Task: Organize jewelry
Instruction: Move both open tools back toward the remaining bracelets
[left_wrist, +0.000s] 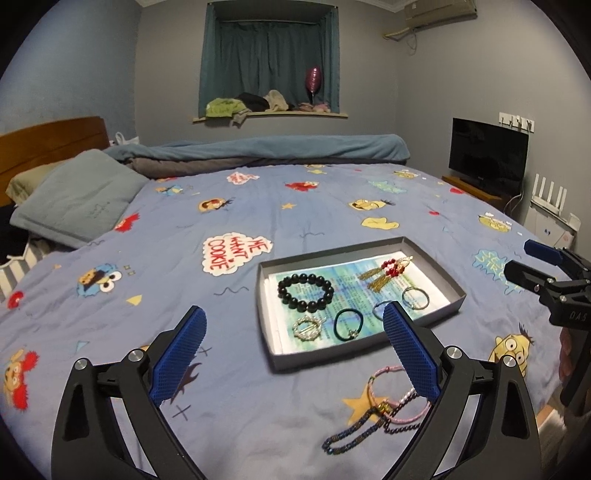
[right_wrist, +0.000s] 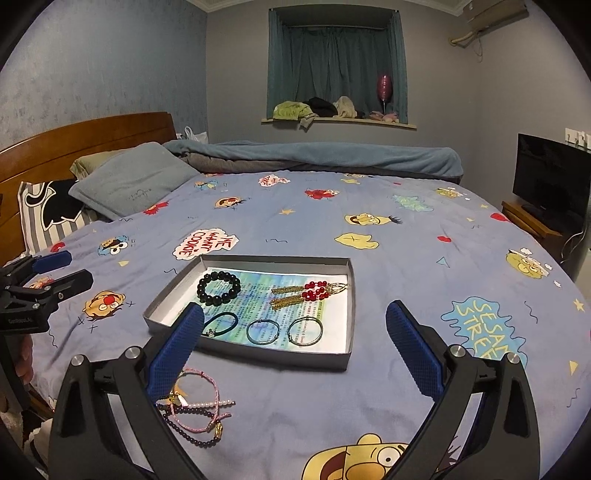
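Several pieces of jewelry lie in a shallow grey cardboard box tray (left_wrist: 424, 245) lined with blue-green printed paper (right_wrist: 258, 284), which sits on the bed: a black round-bead bracelet (left_wrist: 306, 291) at its far left, red-bead earrings with gold tassels (left_wrist: 386, 275) at its far right, two thin silver rings (right_wrist: 282, 331) side by side along the near edge, a dark green hair tie with a small charm (left_wrist: 348, 324), and a pearl-studded circular clip (left_wrist: 306, 327) in the near left corner. Just outside the tray, on the near side, a tangled heap of loose bracelets (right_wrist: 197, 404) rests on the blue cartoon-print bedsheet (left_wrist: 147, 258): pink cord loops, a pearl strand and dark bead strings, overlapping one another.

Both tools hover above the sheet, holding nothing. The left gripper (left_wrist: 293, 354) has its blue textured fingers (left_wrist: 181, 350) spread wide, the right one partly covering the heap in the left wrist view. The right gripper (right_wrist: 295, 350) is likewise spread wide, its left finger overlapping the tray's near corner.

Farther off are a grey-blue pillow (right_wrist: 129, 177), a wooden headboard (right_wrist: 92, 136), a rolled blue blanket (left_wrist: 277, 146), and a black television (left_wrist: 487, 155).
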